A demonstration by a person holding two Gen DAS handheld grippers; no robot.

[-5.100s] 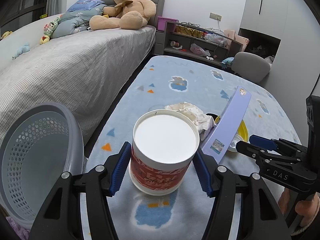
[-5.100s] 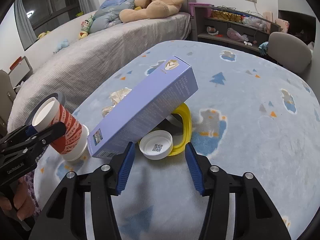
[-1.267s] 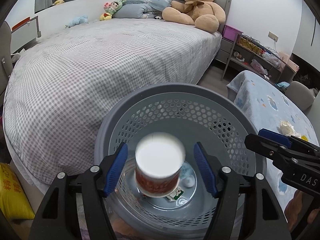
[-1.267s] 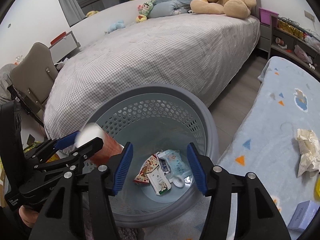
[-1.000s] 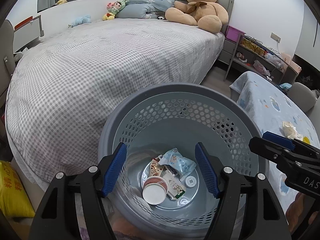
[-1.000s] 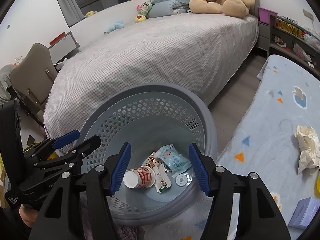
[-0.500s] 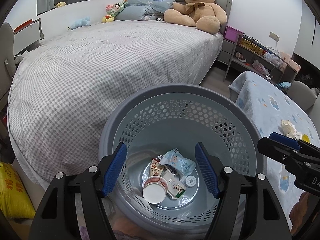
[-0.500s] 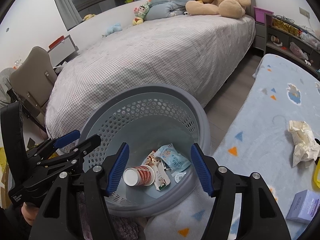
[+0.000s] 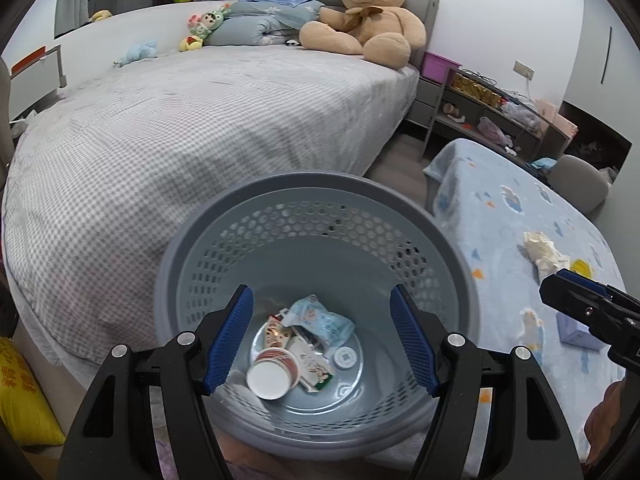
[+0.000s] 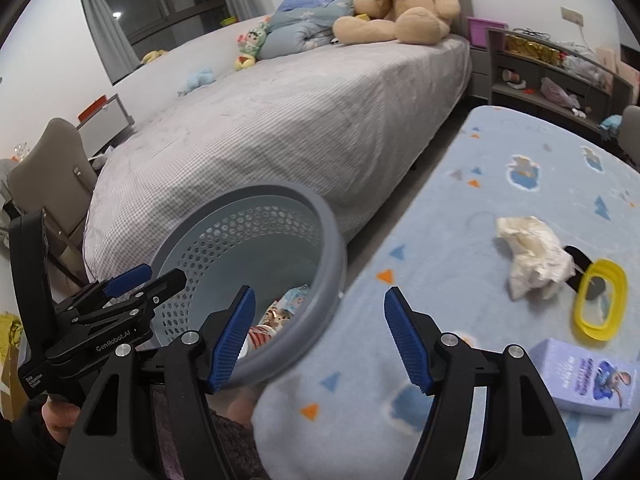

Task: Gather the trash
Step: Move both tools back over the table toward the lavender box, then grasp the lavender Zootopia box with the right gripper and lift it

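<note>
The grey perforated basket point(image 9: 192, 264) point(image 10: 328, 264) holds a red-and-white paper cup point(image 9: 272, 374) on its side, snack wrappers point(image 9: 320, 322) and a white lid point(image 9: 345, 358). My left gripper point(image 9: 320, 338) hangs open above the basket with nothing between its fingers. My right gripper point(image 10: 318, 336) is open and empty over the basket rim and the edge of the blue blanket-covered table point(image 10: 460, 208). On that table lie a crumpled tissue point(image 10: 528, 250), a yellow ring point(image 10: 600, 300) and a lilac box point(image 10: 588, 376). The left gripper point(image 10: 160, 280) also shows in the right wrist view.
A big bed point(image 9: 180, 120) with grey checked cover stands behind the basket, with a teddy bear point(image 9: 368, 20) at its head. A shelf unit point(image 9: 492, 112) and grey seat point(image 9: 580, 182) stand beyond the table. A yellow bag point(image 9: 20, 392) lies on the floor at left.
The cup dropped from my left gripper into the basket and now lies on its side there. My right gripper has swung rightward, bringing more of the blue table into view.
</note>
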